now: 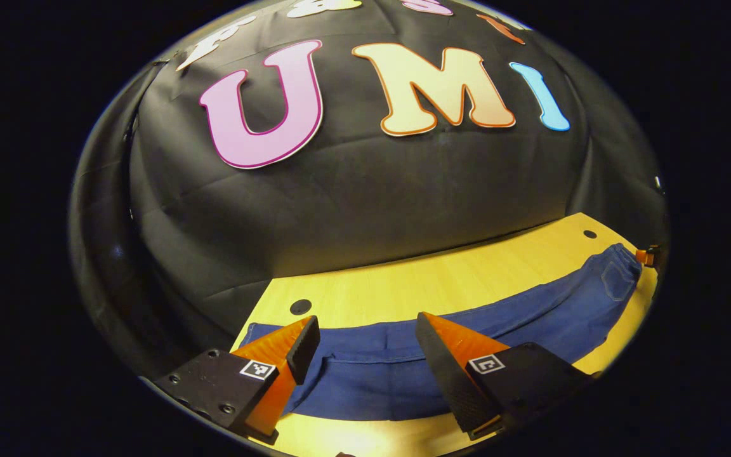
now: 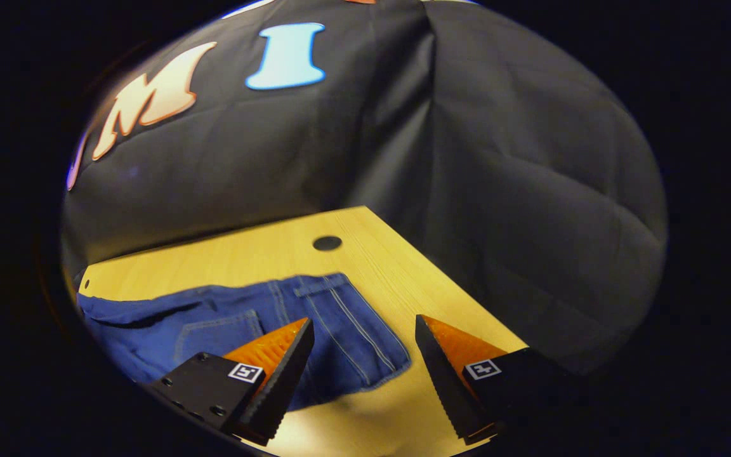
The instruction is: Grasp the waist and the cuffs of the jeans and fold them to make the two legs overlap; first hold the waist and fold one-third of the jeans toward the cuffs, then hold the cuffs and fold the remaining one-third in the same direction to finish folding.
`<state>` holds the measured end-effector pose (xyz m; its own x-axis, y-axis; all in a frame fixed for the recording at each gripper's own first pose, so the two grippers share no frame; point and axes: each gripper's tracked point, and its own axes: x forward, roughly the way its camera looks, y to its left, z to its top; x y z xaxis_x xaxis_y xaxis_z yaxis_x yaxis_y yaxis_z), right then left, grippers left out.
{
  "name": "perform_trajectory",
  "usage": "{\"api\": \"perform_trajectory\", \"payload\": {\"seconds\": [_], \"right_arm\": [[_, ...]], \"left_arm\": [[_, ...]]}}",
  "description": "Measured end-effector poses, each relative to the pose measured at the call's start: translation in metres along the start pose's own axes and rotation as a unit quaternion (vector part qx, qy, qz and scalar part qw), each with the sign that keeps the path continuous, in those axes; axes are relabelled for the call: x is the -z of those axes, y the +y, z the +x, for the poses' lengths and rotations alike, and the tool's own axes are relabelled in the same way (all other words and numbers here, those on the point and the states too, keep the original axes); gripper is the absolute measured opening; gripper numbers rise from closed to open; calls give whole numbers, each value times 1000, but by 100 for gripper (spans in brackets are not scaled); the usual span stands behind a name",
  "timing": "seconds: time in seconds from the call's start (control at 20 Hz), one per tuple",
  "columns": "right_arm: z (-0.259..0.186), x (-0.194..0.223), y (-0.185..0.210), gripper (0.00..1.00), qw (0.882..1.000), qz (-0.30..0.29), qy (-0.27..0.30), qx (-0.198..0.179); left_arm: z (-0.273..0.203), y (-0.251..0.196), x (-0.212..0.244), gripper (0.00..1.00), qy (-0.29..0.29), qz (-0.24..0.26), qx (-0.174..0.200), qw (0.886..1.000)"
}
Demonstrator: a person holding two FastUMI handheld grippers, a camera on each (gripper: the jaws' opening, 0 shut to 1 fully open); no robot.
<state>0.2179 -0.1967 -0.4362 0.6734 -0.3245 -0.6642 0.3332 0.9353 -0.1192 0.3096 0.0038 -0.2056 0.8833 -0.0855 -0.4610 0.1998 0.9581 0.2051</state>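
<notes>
While the jeans [image 1: 454,330] lie flat, left tongs [image 1: 365,349] and right tongs [image 2: 362,349] hover wide apart — gripping nothing.

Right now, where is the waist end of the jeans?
In the right gripper view, the waist of the jeans lies flat on the wooden table, ahead of the open right tool, near the table's right edge.

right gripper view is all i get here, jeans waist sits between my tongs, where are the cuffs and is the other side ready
Observer: In the left gripper view, the jeans lie stretched flat along the table, cuff end by the left tongs.
Operator: left tongs closed on them yet
Observer: No, open; the cuff hem lies below the gap, not gripped.
Operator: are the legs stacked already
Observer: Looks like one leg's width, so probably, but I can't confirm.
Operator: mine holding anything
Observer: The right tongs are open over the waist.
</notes>
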Motion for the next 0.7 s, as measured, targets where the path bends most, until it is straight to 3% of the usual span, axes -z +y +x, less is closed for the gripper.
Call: {"api": "perform_trajectory", "payload": {"seconds": [0.25, 0.4, 0.45, 0.6, 0.65, 0.7], "right_arm": [[20, 31, -9, 100, 996, 70, 53, -10], [21, 31, 6, 87, 991, 107, 52, -57], [20, 35, 17, 69, 989, 109, 67, -75], [24, 26, 18, 14, 992, 93, 53, -73], [21, 17, 17, 7, 991, 101, 52, -72], [17, 14, 22, 12, 990, 107, 51, -78]], "left_arm": [[-7, -20, 0, 94, 7, -14, 10, 1000], [-13, -21, 2, 94, 15, -26, 8, 1000], [-17, -21, 4, 94, 18, -30, 7, 999], [-25, -13, 8, 95, 24, -49, 5, 999], [-27, -9, 7, 95, 18, -59, 5, 998], [-29, -6, 5, 95, 13, -69, 8, 998]]}}
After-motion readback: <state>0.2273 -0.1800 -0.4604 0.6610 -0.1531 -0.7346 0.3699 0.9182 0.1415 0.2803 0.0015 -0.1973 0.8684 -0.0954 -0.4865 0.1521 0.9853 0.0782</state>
